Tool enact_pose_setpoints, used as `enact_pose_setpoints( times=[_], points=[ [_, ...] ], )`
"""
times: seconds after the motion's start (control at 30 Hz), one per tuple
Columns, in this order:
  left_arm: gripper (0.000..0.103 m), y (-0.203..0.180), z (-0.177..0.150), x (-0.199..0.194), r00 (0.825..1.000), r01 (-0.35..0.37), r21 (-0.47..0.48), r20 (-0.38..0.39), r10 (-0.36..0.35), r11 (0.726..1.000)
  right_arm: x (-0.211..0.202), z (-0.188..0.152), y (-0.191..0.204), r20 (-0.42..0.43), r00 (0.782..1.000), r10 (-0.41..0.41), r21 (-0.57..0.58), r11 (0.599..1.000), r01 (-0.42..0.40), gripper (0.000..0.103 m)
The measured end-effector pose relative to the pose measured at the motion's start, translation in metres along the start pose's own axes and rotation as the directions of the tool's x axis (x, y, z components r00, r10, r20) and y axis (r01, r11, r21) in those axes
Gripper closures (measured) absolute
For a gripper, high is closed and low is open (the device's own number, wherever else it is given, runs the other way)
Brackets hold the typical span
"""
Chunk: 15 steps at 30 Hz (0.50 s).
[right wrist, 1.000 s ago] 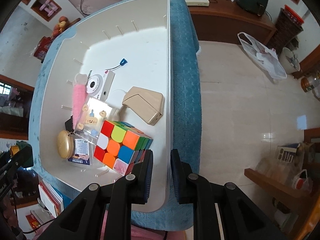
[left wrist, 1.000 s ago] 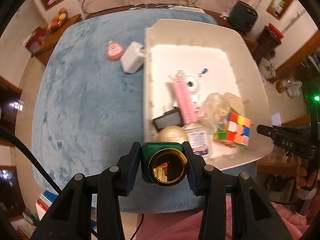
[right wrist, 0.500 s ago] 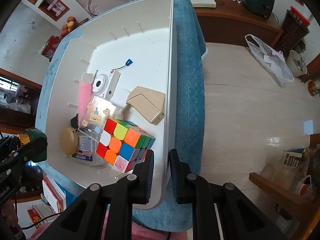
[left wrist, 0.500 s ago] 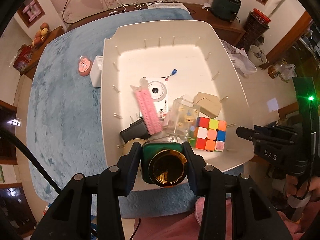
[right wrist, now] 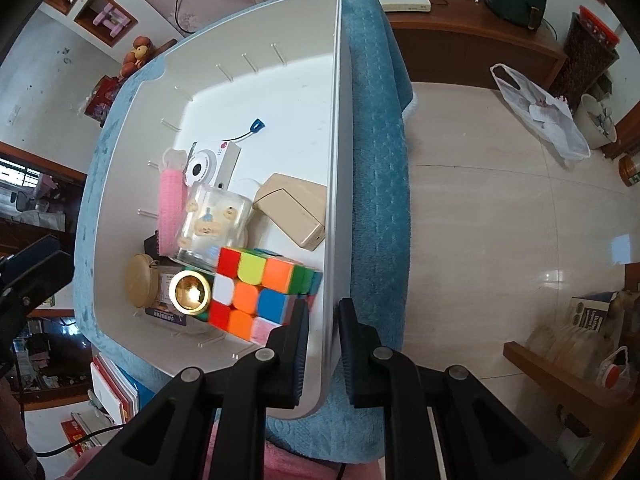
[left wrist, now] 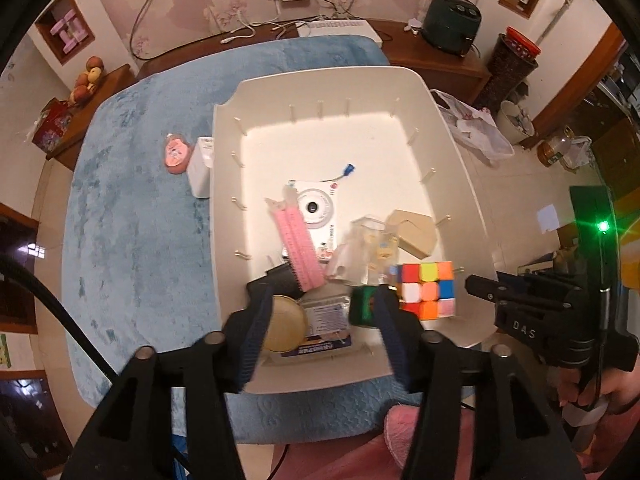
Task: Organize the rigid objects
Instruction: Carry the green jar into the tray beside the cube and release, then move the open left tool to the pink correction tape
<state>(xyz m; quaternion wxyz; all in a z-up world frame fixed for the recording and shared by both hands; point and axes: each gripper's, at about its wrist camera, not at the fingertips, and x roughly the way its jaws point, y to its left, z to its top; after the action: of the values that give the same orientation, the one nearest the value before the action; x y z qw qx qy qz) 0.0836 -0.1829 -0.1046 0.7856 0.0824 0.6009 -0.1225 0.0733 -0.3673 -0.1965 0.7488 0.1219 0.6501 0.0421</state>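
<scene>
Green gold-capped bottle (right wrist: 189, 293) lies in the white bin (left wrist: 256, 376) as the left gripper (left wrist: 320, 332) opens, empty; right gripper (right wrist: 324, 344) pinches the bin's wall.

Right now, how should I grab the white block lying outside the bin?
Come from above and pinch the white block by its near and far ends. Its long sides look hemmed in, with the bin wall on one and the pink case on the other.
</scene>
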Motion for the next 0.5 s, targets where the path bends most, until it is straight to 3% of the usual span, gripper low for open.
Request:
enact_pose_setpoints(
  times=[0.23, 0.5],
  points=[
    [0.027, 0.026, -0.001, -0.003, 0.999, -0.047, -0.058, -0.010, 0.046, 0.997, 0.001, 0.001, 0.003, -0.003, 1.000, -0.019, 0.006, 1.000, 0.019, 0.088],
    [0.027, 0.074, 0.010, -0.001, 0.996, -0.085, -0.124, -0.037, 0.081, 0.989, 0.001, 0.001, 0.008, -0.010, 0.998, -0.061, 0.006, 0.998, 0.061, 0.088]
  ],
)
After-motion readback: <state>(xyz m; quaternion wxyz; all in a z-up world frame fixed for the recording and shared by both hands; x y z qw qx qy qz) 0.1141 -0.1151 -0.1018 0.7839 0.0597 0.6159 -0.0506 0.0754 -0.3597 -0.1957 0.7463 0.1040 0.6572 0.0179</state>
